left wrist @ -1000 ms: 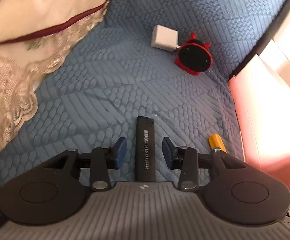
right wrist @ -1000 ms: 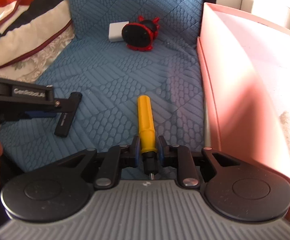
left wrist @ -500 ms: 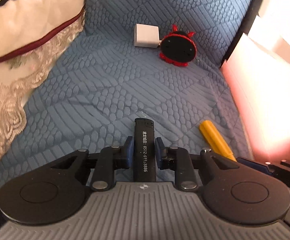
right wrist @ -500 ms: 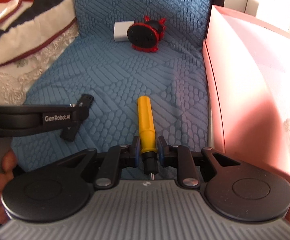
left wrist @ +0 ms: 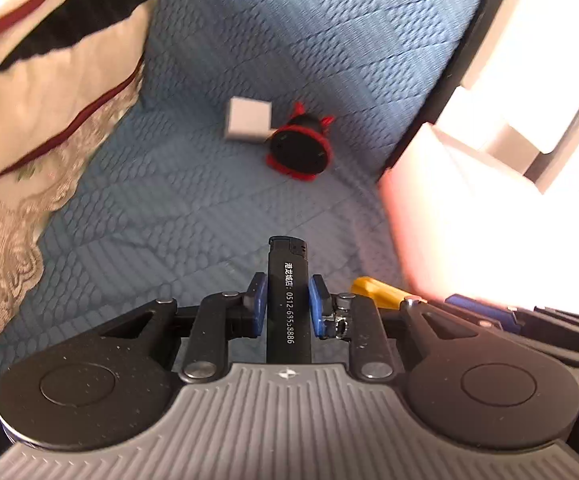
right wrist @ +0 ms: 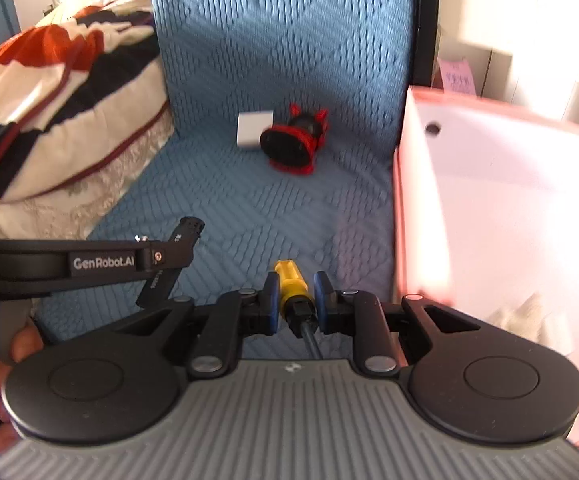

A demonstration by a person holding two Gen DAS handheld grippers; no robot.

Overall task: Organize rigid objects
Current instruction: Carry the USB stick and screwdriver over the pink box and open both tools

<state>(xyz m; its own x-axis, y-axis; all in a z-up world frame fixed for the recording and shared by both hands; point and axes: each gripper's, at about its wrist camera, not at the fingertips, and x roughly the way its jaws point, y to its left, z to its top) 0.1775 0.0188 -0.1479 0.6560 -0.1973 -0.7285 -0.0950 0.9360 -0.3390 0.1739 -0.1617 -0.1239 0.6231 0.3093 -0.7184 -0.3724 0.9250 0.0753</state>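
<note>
1. Holding tight, the left tool (left wrist: pixel 287 306) is squeezing the black lighter (left wrist: pixel 288 300) between its blue pads. A second ago the pads were standing apart with the lighter lying loose between them on the blue cover (left wrist: pixel 193 184). They have just been closing, and now they are pressing on both sides of it.
2. The right tool (right wrist: pixel 293 294) is staying clamped on the yellow screwdriver (right wrist: pixel 289 280), gripping it near where the handle meets the dark shaft.
3. Both tools are now looking from higher up than before, and the lighter and screwdriver are coming up with them, off the cover.
4. This likely means both things are picked up and are getting ready to go into the pink box (right wrist: pixel 489 208) on the right.
5. The white block (right wrist: pixel 254 132) and the red and black toy (right wrist: pixel 291 146) are lying far away, touching or nearly touching, and are not sorted yet.
6. The near ends of the lighter and screwdriver are hiding under the tool bodies.
7. In the left view, bright light is washing out the box, so its inside is hard to see.
8. In the right view, something pale is sitting in the box's near corner, but it is too blurry to name.
9. Both pictures are a little blurry.
</note>
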